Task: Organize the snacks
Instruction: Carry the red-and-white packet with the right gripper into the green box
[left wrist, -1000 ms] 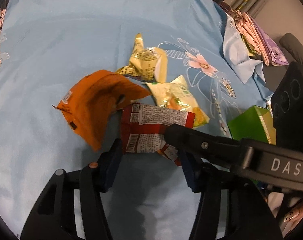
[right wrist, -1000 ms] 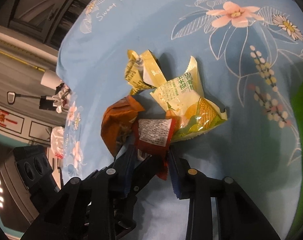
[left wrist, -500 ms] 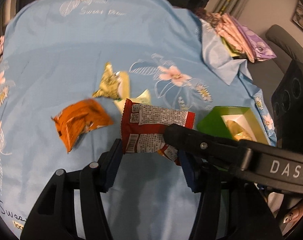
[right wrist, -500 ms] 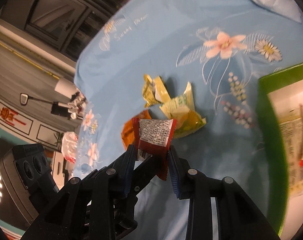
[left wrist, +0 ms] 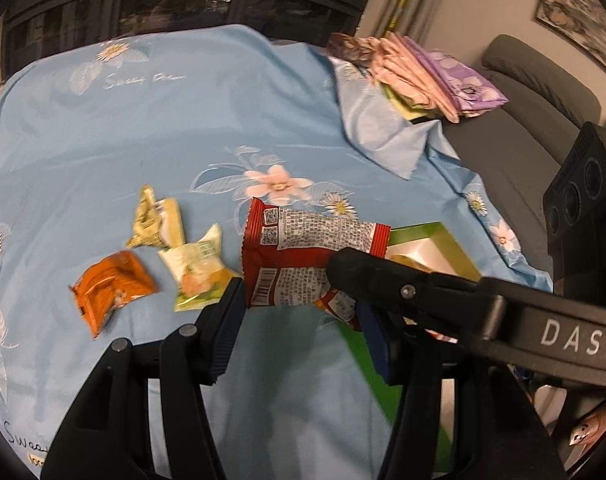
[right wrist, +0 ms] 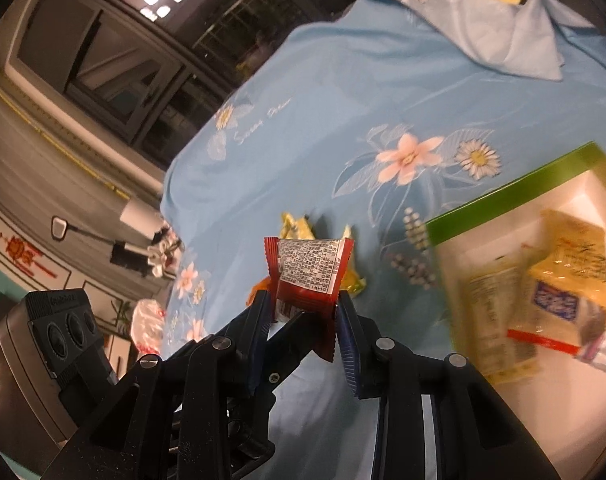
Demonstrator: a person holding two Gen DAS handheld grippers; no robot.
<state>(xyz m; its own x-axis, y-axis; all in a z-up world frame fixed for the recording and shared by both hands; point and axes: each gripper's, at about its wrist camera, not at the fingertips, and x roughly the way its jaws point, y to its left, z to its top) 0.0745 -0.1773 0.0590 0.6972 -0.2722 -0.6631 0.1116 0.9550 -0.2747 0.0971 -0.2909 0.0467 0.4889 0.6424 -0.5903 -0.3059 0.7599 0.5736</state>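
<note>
A red snack packet (left wrist: 303,258) hangs in the air, held by both grippers. My left gripper (left wrist: 299,320) is shut on its lower edge. My right gripper (right wrist: 303,320) is shut on it too; the packet (right wrist: 309,276) stands up between its fingers. An orange packet (left wrist: 111,286) and two yellow-green packets (left wrist: 197,274) (left wrist: 157,224) lie on the blue floral cloth (left wrist: 103,140) to the left. A green box (right wrist: 515,188) with a white inside holds several packets (right wrist: 563,272) at the right. In the left wrist view the box (left wrist: 435,240) sits just behind the red packet.
Folded pink and purple cloths (left wrist: 423,72) lie at the cloth's far right corner. A grey chair (left wrist: 543,92) stands beyond the right edge. Dark windows are behind.
Both grippers have lifted the red packet off the pile and carried it up and right toward the green box. The other packets stay on the cloth.
</note>
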